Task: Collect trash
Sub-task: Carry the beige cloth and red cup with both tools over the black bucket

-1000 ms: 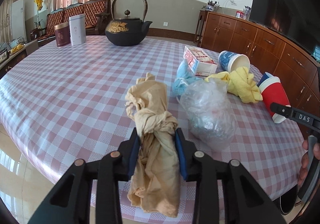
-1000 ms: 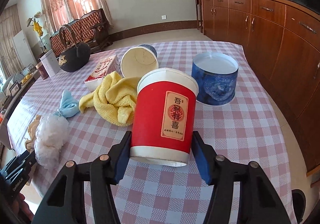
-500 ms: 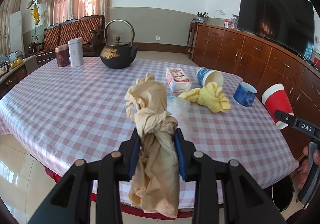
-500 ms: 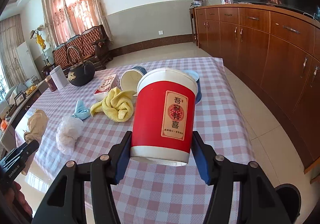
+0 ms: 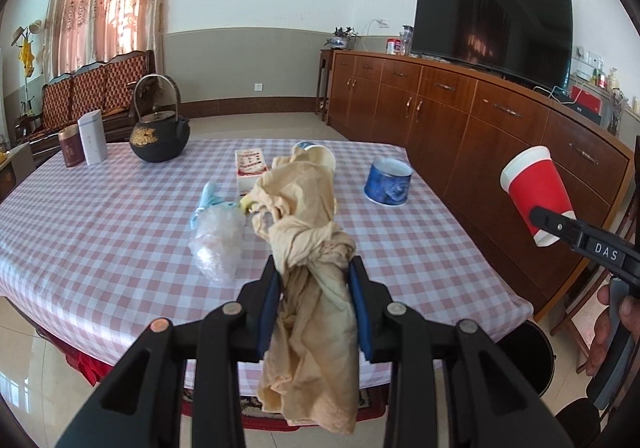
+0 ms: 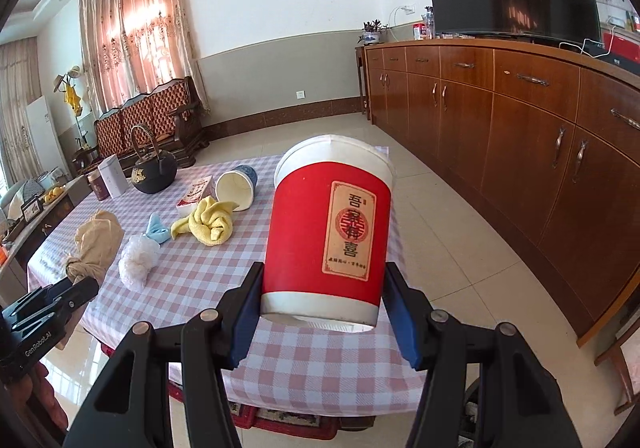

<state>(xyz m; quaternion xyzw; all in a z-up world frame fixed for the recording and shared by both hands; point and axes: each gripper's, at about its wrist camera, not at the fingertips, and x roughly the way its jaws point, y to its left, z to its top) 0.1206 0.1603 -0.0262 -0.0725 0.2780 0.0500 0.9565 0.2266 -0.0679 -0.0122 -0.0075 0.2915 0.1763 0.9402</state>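
Left wrist view: my left gripper (image 5: 314, 302) is clamped on a knotted tan bag (image 5: 308, 248), held off the table's (image 5: 100, 215) near edge. Right gripper (image 6: 322, 312) squeezes a red cup (image 6: 328, 224) near its base, also clear of the table. Black bin (image 5: 528, 356) sits on the floor under the near right corner. Risks, as I judge them: bag's loose tail snagging the bin rim; cup, gripped low, tipping out early; clear wrap (image 5: 218, 244) and yellow cloth (image 6: 210, 226) left behind
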